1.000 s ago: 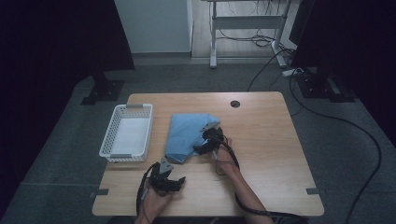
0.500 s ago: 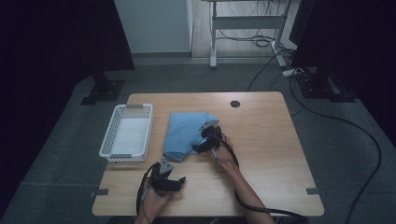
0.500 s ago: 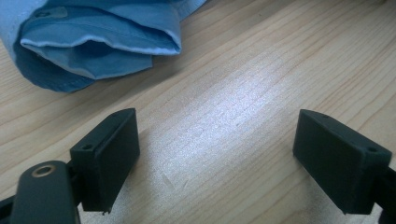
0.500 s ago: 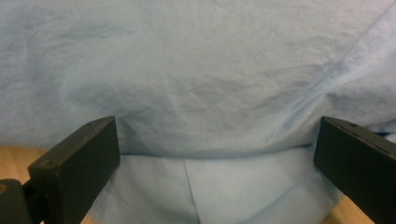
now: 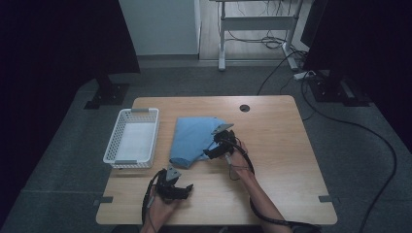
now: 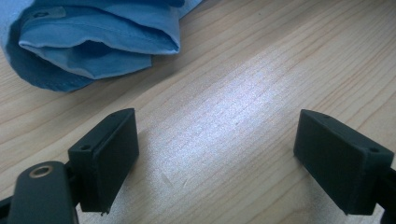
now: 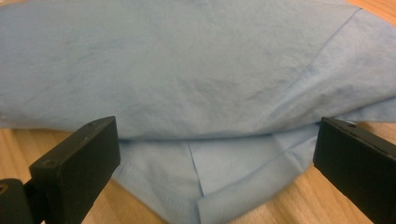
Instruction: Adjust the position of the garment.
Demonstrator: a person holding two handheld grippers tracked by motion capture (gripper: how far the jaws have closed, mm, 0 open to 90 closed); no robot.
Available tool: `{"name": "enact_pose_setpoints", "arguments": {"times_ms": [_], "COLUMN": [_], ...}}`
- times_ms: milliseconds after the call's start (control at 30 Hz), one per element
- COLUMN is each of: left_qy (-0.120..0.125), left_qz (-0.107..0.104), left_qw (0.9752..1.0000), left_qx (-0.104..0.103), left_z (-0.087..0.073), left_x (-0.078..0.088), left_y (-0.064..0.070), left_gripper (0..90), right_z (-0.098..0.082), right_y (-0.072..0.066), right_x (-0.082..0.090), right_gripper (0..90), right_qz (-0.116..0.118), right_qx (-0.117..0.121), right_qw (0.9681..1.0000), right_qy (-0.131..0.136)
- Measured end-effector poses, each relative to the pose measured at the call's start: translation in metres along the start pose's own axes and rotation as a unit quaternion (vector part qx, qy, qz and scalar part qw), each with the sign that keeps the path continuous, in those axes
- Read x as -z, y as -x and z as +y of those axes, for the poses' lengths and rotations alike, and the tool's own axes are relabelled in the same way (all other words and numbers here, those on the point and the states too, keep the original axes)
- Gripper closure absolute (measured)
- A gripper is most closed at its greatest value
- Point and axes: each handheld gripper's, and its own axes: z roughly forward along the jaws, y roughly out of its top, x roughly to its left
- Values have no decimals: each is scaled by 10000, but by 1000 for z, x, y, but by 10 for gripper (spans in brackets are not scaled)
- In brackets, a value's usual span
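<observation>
I see the folded blue cloth (image 5: 194,141) lying flat near the middle of the wooden table (image 5: 291,160), just right of the white basket (image 5: 132,138). My right gripper (image 5: 214,151) sits at the cloth's right edge with jaws spread wide — the layered hem lies between them, not pinched. My left gripper (image 5: 177,190) rests near the table's front edge, apart from the cloth, jaws wide over bare wood — holding nothing.
</observation>
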Motion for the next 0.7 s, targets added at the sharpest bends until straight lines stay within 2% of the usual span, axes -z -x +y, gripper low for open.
{"name": "enact_pose_setpoints", "arguments": {"times_ms": [233, 433, 700], "left_qy": [0, 0, -1], "left_qz": [2, 2, 0], "left_qw": [10000, 10000, 10000], "left_qx": [1, 2, -1], "left_z": [0, 0, 0], "left_x": [0, 0, 0], "left_y": [0, 0, 0], "left_gripper": [133, 133, 132], "right_z": [-1, -4, -11], "right_y": [-5, -9, -11], "right_x": [13, 21, 34], "right_gripper": [4, 8, 9], "right_qz": [22, 36, 36], "right_qx": [22, 81, 47], "right_qw": [10000, 10000, 10000], "right_qy": [68, 7, 68]}}
